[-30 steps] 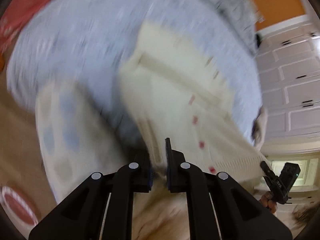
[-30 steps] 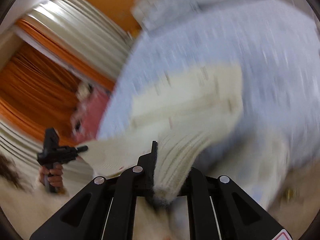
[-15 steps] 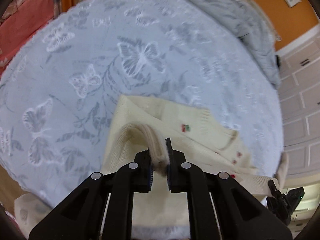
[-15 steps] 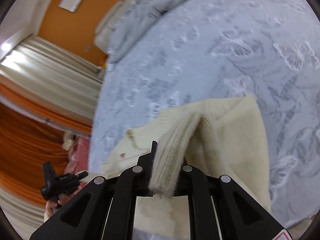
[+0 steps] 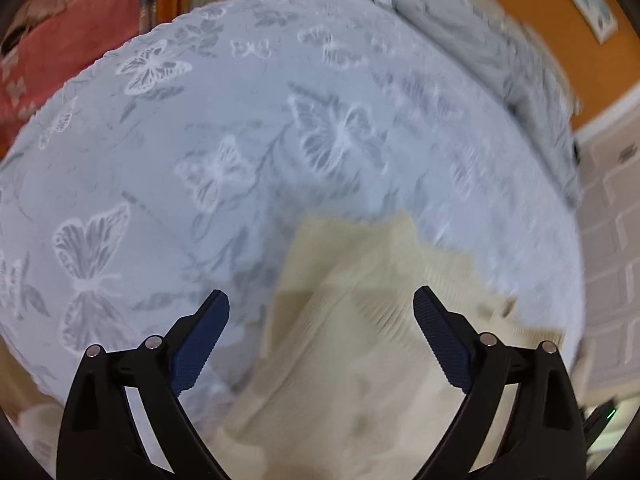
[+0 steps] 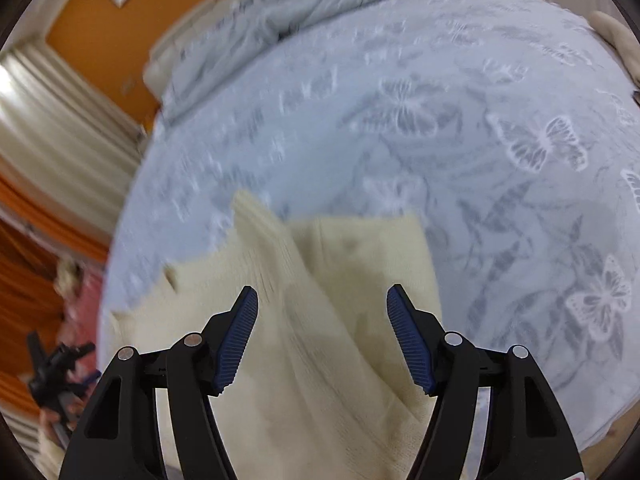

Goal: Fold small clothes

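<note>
Left gripper (image 5: 321,320): jaws spread wide and opening, pads clear of the cloth; the cream sweater (image 5: 360,340) lies under and between them, ungripped. Right gripper (image 6: 322,314): jaws likewise parted and opening, with a raised ribbed fold of the sweater (image 6: 320,340) running up between them, touched by neither pad as far as the blur allows.

Position of the garment: the sweater lies on the bed (image 5: 200,140), on a pale blue cover with white butterflies, near the edge closest to both cameras. A rumpled grey blanket (image 6: 300,12) lies at the far end, against the orange wall (image 6: 100,28).

Progress, as a judgement: at least one fold appears laid, since layered edges and a doubled ribbed band show on top of the body. The released jaws suggest a fold just set down. The outline is uneven, with a stepped corner at one side, so further folding and squaring probably remain.

Limits of view: both pictures are motion-blurred across the sweater, so layer count, sleeves and collar cannot be told apart. Its near edge is cut off behind the gripper bodies. In the right view the other gripper (image 6: 56,364) and a hand (image 6: 60,416) show dimly at the lower left, too blurred to read.
</note>
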A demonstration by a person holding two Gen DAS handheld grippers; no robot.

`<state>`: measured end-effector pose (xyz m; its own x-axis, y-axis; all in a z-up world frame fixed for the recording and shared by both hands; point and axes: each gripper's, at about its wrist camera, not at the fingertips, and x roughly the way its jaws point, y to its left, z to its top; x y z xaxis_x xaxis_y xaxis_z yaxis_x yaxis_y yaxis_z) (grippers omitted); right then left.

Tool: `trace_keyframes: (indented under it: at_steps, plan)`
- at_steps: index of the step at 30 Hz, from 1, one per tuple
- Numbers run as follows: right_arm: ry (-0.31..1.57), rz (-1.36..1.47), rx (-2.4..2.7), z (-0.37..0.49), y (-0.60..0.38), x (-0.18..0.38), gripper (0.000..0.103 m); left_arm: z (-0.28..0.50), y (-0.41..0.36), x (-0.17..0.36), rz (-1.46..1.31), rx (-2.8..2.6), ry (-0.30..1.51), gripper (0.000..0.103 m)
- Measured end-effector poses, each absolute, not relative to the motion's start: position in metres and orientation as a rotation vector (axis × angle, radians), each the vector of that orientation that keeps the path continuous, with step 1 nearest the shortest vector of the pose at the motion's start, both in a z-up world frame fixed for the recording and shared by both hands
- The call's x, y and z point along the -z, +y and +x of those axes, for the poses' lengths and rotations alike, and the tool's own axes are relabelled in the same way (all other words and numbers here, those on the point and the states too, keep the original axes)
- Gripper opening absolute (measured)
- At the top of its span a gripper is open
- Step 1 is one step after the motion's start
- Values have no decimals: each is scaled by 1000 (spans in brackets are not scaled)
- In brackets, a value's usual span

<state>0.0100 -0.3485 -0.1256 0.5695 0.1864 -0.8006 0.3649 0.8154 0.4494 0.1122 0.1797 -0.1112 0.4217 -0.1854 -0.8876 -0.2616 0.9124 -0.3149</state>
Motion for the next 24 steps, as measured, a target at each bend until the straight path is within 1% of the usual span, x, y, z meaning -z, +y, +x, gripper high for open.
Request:
trace_keyframes:
  at_steps: [2,3,4,5,6,7,8,9,11,12,13,14,15,16,17,18,19,20,21,22,23,24]
  plan:
    - [1013,603,104,19,-342,138,66,116,169,123,-398,-57,1176,91]
    - [1033,584,98,22,-336,143,60,118,161,129,-384,-42,1189,90]
    - [1058,569,83,27,-331,148,50,118,157,132,-370,-35,1191,89]
    - [1080,568,67,29,-329,152,13,120,151,135,-346,-30,1197,76]
    - [1102,573,58,31,-327,154,10,123,145,139,-321,-17,1217,49]
    - [1059,608,34,27,-328,143,9,128,137,144,-281,-16,1264,33]
    - [992,655,-6,20,-331,124,9,129,134,143,-271,-13,1279,10]
    - [940,692,-31,13,-335,109,9,128,134,136,-284,2,1267,9]
    - [825,761,-75,-6,-347,73,8,121,140,108,-331,44,1205,9]
    - [801,765,-80,-12,-354,68,8,119,144,97,-350,58,1195,9]
    - [833,749,-45,-11,-361,78,9,120,147,94,-357,50,1196,9]
    - [903,744,-11,-4,-365,95,9,122,148,97,-356,26,1207,9]
    - [1014,752,23,6,-369,124,9,127,149,105,-347,0,1233,10]
    - [1130,757,60,14,-372,157,9,135,148,123,-349,-13,1284,10]
    - [1198,744,76,17,-371,175,10,140,147,141,-349,-37,1331,10]
    - [1192,734,73,17,-370,176,11,143,147,152,-344,-55,1353,10]
    - [1152,726,69,15,-368,164,17,142,145,159,-332,-68,1353,12]
    - [1126,722,69,14,-367,154,18,140,143,157,-315,-73,1336,14]
    - [1104,713,69,10,-365,143,23,135,141,149,-295,-73,1311,18]
    - [1088,695,63,3,-363,129,35,129,140,143,-278,-73,1295,21]
    - [1078,680,65,-6,-362,119,43,123,140,137,-252,-73,1285,42]
    - [1072,662,77,-15,-360,113,57,110,141,127,-229,-66,1262,72]
